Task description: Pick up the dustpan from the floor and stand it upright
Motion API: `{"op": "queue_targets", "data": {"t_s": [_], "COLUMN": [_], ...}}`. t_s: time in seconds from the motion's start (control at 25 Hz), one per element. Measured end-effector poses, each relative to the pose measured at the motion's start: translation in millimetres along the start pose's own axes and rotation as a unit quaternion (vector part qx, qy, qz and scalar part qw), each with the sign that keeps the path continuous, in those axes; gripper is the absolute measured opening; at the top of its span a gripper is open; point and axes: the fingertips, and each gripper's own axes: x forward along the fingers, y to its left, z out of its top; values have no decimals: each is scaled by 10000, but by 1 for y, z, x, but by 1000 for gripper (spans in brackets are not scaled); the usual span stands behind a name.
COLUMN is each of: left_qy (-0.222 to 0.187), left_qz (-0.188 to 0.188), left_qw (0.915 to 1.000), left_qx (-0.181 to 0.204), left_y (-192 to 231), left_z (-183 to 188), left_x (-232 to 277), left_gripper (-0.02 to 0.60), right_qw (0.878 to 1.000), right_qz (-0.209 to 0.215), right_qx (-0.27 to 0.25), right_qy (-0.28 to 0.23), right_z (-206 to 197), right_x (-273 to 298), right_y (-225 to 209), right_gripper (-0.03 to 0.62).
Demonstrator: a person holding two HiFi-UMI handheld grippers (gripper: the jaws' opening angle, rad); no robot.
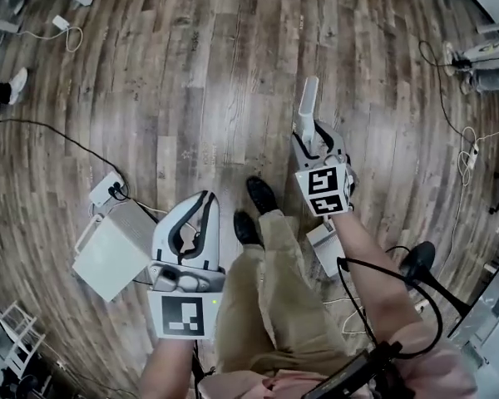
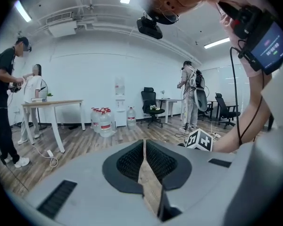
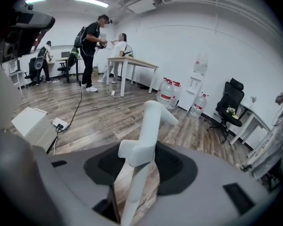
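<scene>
White dustpan handle (image 3: 148, 140) is clamped in the right gripper (image 3: 141, 166), its long axis running forward past the jaws, while the left gripper (image 2: 144, 161) is closed on nothing.

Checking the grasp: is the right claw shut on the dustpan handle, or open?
Shut on it: the right gripper view shows the white dustpan handle pinched between the dark pads of the right claw.

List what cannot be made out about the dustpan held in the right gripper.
Dustpan's pan: head view, right gripper and forearm cover it; the white piece by the forearm may be part.
Right gripper view: the bottom edge cuts the handle off before any pan.
Whether it touches the floor: hidden in both.
Water bottle labels: too small.
</scene>
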Motion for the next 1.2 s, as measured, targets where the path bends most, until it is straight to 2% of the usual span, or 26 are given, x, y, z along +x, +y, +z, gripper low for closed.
{"op": "queue_targets", "data": {"t_s": [0.16, 0.32, 0.44, 0.56, 0.72, 0.96, 1.2], "left_qy": [-53, -133, -147, -346, -568, -638, -776], "left_qz": [-237, -210, -288, -263, -359, -589, -824], "left_qw": [9995, 9997, 9992, 9988, 9976, 9955, 9913], "left_qx": [182, 89, 255, 207, 172, 371, 665], "left_y": [-35, -61, -87, -117, -167, -235, -284], "left_z": [18, 32, 44, 62, 84, 107, 127], "left_x": [-24, -41, -57, -73, -95, -126, -157], "left_gripper": [23, 23, 23, 23, 23, 23, 23], "right_qw": [9996, 9984, 9969, 9951, 9926, 9874, 9825], "right_qz": [-201, -370, -523, -684, -869, -1140, -1362], "right_qx": [112, 187, 211, 264, 395, 582, 791], "right_qy": [-179, -392, -542, -662, -753, -930, -996], "right_z": [-2, -5, -13, -21, -44, -80, -117], "right_x": [-55, -111, -158, -206, -268, -350, -416], "right_y": [-10, -18, -23, -31, -42, -54, -51], "right_gripper": [190, 189, 187, 187, 187, 187, 187]}}
